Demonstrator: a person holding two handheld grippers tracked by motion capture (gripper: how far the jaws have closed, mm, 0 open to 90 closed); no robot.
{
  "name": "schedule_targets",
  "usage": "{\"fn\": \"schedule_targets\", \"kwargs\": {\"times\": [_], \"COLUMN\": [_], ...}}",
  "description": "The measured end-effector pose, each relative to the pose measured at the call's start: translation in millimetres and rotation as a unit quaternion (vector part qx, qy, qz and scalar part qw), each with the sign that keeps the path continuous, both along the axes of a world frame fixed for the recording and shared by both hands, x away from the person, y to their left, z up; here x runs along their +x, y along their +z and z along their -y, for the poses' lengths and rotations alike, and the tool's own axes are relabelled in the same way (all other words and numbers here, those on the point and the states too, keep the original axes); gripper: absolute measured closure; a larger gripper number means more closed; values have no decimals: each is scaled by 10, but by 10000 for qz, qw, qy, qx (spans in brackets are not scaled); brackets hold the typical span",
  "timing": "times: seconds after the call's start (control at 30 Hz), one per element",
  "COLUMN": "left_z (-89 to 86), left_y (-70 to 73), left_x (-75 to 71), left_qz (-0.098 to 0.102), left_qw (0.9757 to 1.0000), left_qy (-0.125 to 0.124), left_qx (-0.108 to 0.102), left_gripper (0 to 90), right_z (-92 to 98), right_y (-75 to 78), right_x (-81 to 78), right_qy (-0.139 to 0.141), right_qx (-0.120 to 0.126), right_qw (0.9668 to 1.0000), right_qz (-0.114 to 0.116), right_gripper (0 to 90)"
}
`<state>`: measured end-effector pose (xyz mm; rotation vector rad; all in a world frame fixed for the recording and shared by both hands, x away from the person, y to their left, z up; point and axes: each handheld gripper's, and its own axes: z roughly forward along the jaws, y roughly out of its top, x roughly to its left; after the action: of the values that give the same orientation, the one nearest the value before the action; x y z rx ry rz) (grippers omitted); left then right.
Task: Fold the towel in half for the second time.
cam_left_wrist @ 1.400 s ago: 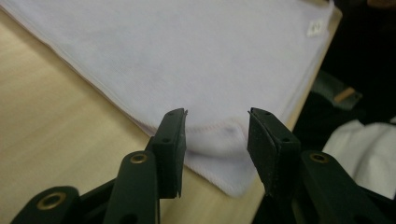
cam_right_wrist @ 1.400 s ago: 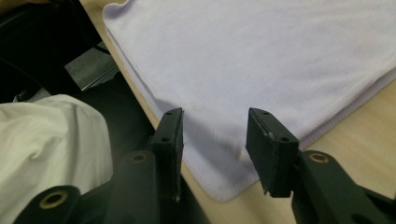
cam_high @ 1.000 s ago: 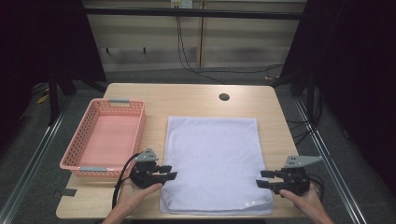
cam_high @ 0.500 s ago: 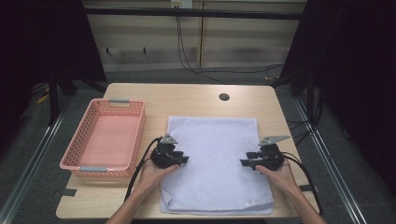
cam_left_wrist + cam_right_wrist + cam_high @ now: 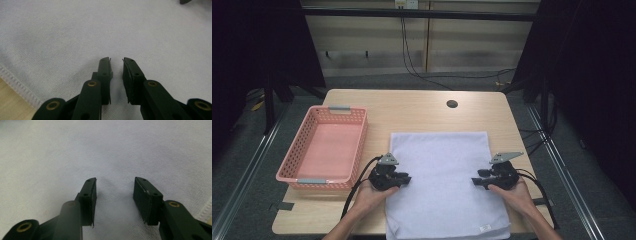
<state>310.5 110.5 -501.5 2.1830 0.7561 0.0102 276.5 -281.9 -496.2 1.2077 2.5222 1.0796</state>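
Observation:
A white towel [image 5: 439, 165] lies flat on the wooden table [image 5: 412, 107]. My left gripper [image 5: 404, 179] rests low on the towel's left edge and points inward. In the left gripper view its jaws [image 5: 116, 60] have just been closing. A narrow gap is left over flat cloth [image 5: 75, 37], and nothing is pinched. My right gripper [image 5: 477, 178] sits on the towel's right edge, facing the left one. Its jaws [image 5: 115, 180] stand well apart, with a slight pucker of towel [image 5: 112, 190] between them, untouched by the pads.
A pink mesh basket [image 5: 357, 145] stands to the left of the towel, close to my left hand. A round cable hole [image 5: 452, 104] is in the table beyond the towel. The towel's stitched hem [image 5: 17, 80] runs just behind my left jaws.
Both hands have moved away from the towel's near corners, farther up its sides and inward onto the cloth. The left jaws have narrowed.

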Motion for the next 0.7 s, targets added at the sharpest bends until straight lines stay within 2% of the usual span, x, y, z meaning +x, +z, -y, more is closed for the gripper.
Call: {"fn": "schedule_targets", "kwargs": {"times": [0.13,0.2,0.27,0.33,0.47,0.5,0.53,0.57,0.7], "left_z": [-1,-12,-24,-33,-35,-24,-24,-14,27], "left_y": [11,12,17,16,11,14,14,13,26], "left_x": [-96,-154,-198,-254,-350,-440,-440,-517,-607], "left_qz": [-20,36,-42,-4,-138,-135,-135,-201,-189], "left_qw": [10000,10000,10000,10000,9999,9997,9997,9994,9992], "left_qy": [-59,-63,-3,-60,-87,-190,-190,-266,-357], "left_qx": [29,59,51,53,-43,-47,-47,-90,-40], "left_gripper": [763,778,784,784,784,783,782,782,778], "right_z": [7,17,27,32,66,80,80,109,154], "right_y": [10,25,20,28,35,39,39,44,42], "right_x": [-62,-102,-133,-175,-319,-416,-416,-503,-620], "right_qy": [69,139,164,205,256,291,291,347,358], "right_qx": [-8,-59,23,22,85,58,58,39,87], "right_qw": [10000,9998,9998,9996,9992,9992,9992,9990,9989], "right_qz": [-51,-108,-127,-185,-287,-271,-271,-268,-278], "right_gripper": [542,561,564,569,583,590,590,593,593]}}
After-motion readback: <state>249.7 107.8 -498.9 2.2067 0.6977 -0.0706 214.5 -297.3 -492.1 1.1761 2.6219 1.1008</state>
